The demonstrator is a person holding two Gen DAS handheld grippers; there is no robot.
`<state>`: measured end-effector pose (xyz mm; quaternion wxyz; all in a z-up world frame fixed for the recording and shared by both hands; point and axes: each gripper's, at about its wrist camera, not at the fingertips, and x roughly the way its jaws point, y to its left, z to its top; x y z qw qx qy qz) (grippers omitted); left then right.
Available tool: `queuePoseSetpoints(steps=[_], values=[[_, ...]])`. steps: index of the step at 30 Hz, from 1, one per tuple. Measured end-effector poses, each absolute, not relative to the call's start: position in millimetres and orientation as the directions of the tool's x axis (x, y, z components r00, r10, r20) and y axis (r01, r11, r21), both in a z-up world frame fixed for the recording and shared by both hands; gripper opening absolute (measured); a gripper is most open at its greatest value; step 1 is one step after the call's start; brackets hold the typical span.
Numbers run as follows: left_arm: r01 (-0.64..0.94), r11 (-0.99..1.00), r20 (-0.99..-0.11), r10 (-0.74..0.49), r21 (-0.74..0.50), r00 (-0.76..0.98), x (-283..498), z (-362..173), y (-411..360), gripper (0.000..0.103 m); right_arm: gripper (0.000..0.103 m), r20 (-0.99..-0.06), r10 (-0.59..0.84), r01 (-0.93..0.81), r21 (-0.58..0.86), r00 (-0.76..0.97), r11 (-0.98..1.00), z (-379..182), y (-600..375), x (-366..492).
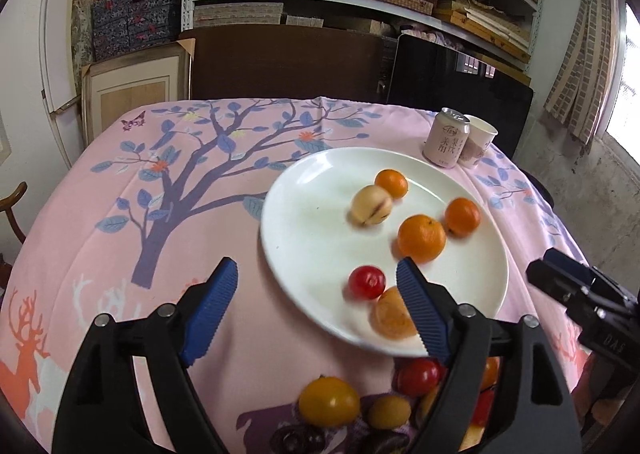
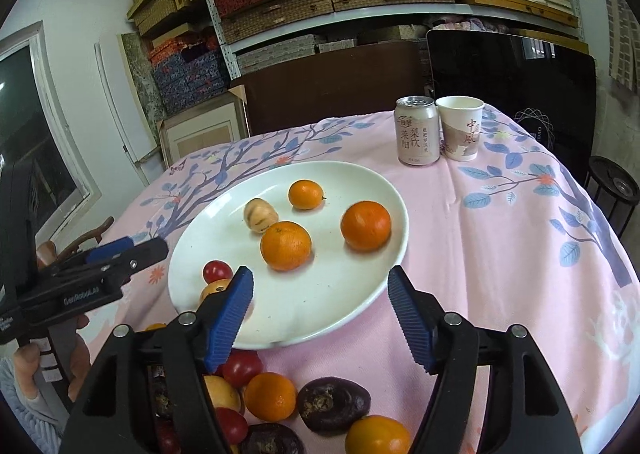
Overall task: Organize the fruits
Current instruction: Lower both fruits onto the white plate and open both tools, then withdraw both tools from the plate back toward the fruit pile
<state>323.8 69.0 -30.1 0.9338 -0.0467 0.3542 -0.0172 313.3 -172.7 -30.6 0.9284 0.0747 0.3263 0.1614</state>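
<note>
1. Left gripper (image 1: 316, 286) fingers (image 1: 210, 312) are spread wide and hold nothing; the right gripper (image 2: 320, 296) fingers (image 2: 230, 314) are likewise released.
2. Ahead of both pairs of fingers, a white plate (image 2: 320, 318) sits on the pink tabletop (image 2: 500, 254).
3. On the plate: three glossy oranges (image 2: 285, 246), one pale beige fruit (image 2: 260, 215), one red tomato (image 2: 217, 271) and one blurred orange-yellow fruit (image 1: 394, 318) at the left gripper's right fingertip.
4. Beneath the fingers lie loose fruits (image 2: 270, 396): red, yellow, orange, dark purple.
5. Beyond the plate stand one can (image 2: 416, 132) and one paper cup (image 2: 460, 128), touching.
</note>
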Motion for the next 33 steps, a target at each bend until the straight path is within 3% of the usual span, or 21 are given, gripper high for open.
queuePoseSetpoints(steps=[6,13,19,28,33], values=[[-0.054,0.995,-0.681,-0.015,-0.080,0.732,285.5,-46.2,84.4,0.086,0.078,-0.584,0.344,-0.191,0.308,0.735,0.932,-39.5,-197.0,298.8],[-0.120,0.986,-0.696,0.008,-0.113,0.718,241.8,-57.3,105.9,0.087,0.089,-0.547,0.335,-0.120,0.391,0.767,0.912,-45.1,-233.3,263.9],[-0.102,0.993,-0.719,0.027,-0.061,0.694,216.2,-71.5,100.3,0.088,0.090,-0.566,0.363,-0.080,0.461,0.740,0.884,-60.1,-249.1,253.0],[-0.058,0.996,-0.735,0.085,0.062,0.672,226.3,-83.9,76.7,0.089,0.091,-0.589,0.363,-0.073,0.457,0.722,0.886,-64.3,-246.4,255.9],[-0.057,0.996,-0.747,0.092,0.073,0.658,237.8,-87.0,75.8,0.089,0.091,-0.593,0.361,-0.080,0.445,0.720,0.892,-64.7,-242.8,254.5]])
